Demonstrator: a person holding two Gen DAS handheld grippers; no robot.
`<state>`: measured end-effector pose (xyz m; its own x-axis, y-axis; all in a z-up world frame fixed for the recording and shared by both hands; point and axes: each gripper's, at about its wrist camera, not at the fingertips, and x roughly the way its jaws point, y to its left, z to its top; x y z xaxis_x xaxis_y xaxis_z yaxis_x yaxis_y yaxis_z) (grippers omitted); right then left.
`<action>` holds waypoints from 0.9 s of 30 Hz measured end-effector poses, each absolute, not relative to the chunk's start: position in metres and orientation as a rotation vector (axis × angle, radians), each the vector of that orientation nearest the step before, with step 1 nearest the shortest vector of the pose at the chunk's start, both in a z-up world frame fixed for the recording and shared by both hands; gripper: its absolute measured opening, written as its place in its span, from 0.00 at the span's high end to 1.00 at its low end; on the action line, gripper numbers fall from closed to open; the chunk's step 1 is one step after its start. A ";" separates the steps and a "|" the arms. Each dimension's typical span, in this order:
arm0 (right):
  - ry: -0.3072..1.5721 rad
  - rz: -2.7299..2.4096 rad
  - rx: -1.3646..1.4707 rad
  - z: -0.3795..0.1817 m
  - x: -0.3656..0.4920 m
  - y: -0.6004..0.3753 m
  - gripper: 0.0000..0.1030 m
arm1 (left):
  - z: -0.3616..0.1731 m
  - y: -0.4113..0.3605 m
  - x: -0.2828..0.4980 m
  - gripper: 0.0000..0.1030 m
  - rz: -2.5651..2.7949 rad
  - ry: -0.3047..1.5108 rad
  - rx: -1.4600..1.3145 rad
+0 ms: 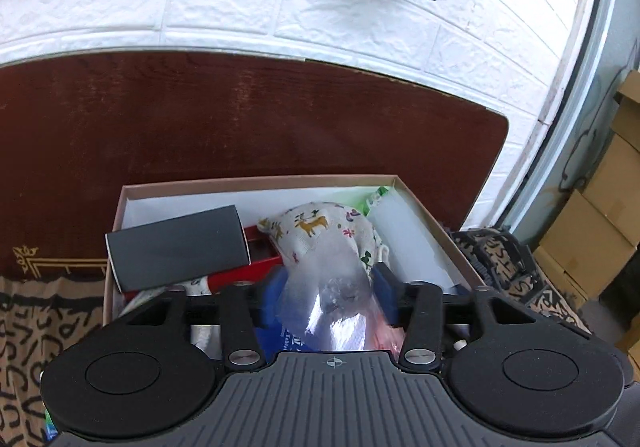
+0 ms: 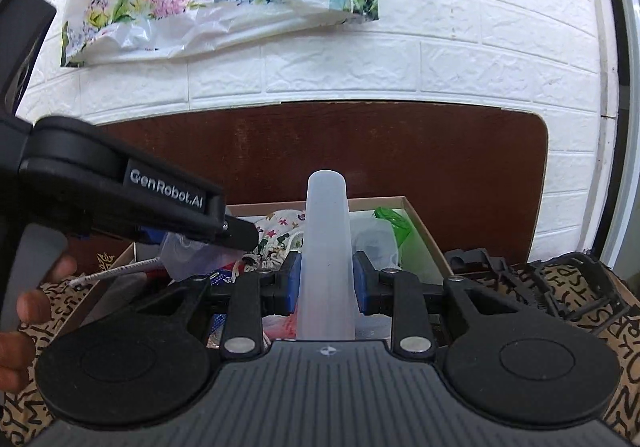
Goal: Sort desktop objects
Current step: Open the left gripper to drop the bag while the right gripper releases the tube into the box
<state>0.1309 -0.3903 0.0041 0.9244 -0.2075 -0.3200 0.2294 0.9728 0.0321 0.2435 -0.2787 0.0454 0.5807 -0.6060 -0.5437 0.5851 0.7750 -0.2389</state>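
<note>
- Left tongs (image 1: 326, 293) released, jaws apart around a clear plastic bag (image 1: 332, 287) above the box (image 1: 256, 180) near the bench's right edge.
- Right tongs (image 2: 327, 279) grasping a translucent white tube (image 2: 327, 247).

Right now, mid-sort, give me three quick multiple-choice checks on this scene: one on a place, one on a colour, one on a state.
1. Where does the dark grey box lie?
A. in the cardboard box
B. on the wall
C. on the patterned cloth

2. What colour is the tube in the right hand-held gripper?
A. red
B. translucent white
C. black

3. How does the left hand-held gripper stand?
A. clamped on the tube
B. open, clear plastic bag between its fingers
C. out of view

Key: 1 A, it rests inside the rim; 2 B, a pale frosted tube; 3 B, the pads stand apart from the bag.
</note>
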 end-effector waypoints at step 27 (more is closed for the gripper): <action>0.326 -0.265 -0.049 0.001 0.086 -0.343 0.00 | 0.041 -0.232 0.166 0.00 -0.555 0.493 0.064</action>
<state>0.0864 -0.3431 0.0008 0.9130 -0.2654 -0.3098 0.2496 0.9641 -0.0905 0.1663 -0.2318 0.0414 0.7368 -0.4904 -0.4654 0.5204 0.8508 -0.0727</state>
